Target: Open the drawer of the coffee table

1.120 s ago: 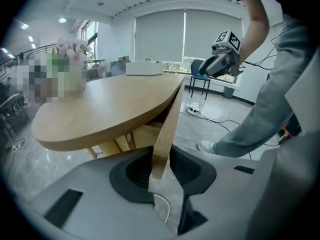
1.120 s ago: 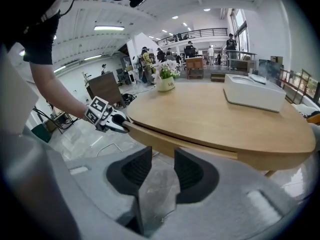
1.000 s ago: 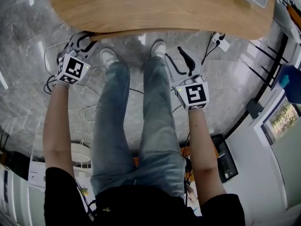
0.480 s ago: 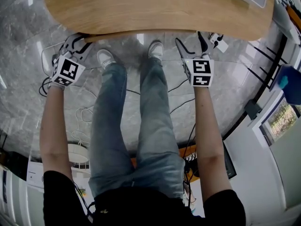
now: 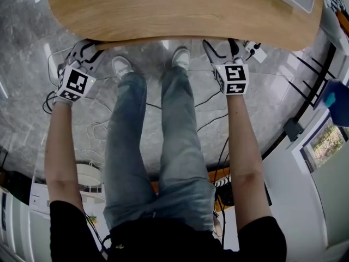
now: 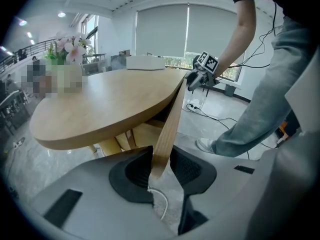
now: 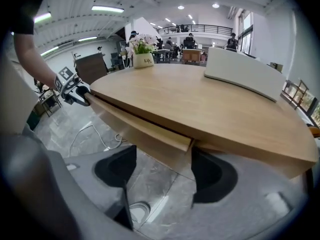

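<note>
Glossy grey marble floor (image 5: 27, 64), oval pale-wood coffee table (image 5: 180, 10), thin drawer front (image 6: 169, 129).

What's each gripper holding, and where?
Left gripper clamps the drawer front by its end. Right gripper holds nothing: jaws, just closing, apart, its other end between them.

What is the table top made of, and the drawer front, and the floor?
Table top: looks like light wood or veneer, smooth and matte; grain lines show. Drawer front: same pale wood look. Floor: probably polished grey stone or marble-look tile; cloudy veins, and it mirrors the lights.
</note>
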Tool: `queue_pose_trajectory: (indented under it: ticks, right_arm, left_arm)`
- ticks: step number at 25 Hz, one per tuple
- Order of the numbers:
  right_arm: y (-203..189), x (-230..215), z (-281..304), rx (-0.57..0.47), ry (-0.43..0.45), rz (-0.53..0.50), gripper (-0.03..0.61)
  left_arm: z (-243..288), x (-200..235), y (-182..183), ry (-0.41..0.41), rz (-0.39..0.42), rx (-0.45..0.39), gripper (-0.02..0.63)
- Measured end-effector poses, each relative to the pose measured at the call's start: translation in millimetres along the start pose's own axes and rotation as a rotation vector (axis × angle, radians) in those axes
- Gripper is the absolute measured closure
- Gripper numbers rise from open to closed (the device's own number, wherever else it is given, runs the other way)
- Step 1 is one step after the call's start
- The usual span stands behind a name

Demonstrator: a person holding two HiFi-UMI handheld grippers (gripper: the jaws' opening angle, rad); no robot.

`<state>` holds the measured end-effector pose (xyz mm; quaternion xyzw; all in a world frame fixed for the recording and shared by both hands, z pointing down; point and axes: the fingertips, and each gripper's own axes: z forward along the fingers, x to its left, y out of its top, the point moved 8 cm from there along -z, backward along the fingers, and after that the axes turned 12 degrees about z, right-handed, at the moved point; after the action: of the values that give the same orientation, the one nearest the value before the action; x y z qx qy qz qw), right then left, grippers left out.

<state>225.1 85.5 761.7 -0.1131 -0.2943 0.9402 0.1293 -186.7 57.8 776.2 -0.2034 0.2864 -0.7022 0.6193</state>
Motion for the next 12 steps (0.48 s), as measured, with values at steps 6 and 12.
queue_pose_trajectory:
  ticks: [6,12]
  right_arm:
    - [-2,-7,-1,-0.071,0.01,0.024,0.348]
    - [-8,-8,-7,-0.072,0.021,-0.014,0.389]
  left_arm:
    - [1,4,13,0.012,0.023,0.002,0.495]
    - [-1,-3,12,0.017,0.007,0.026,0.492]
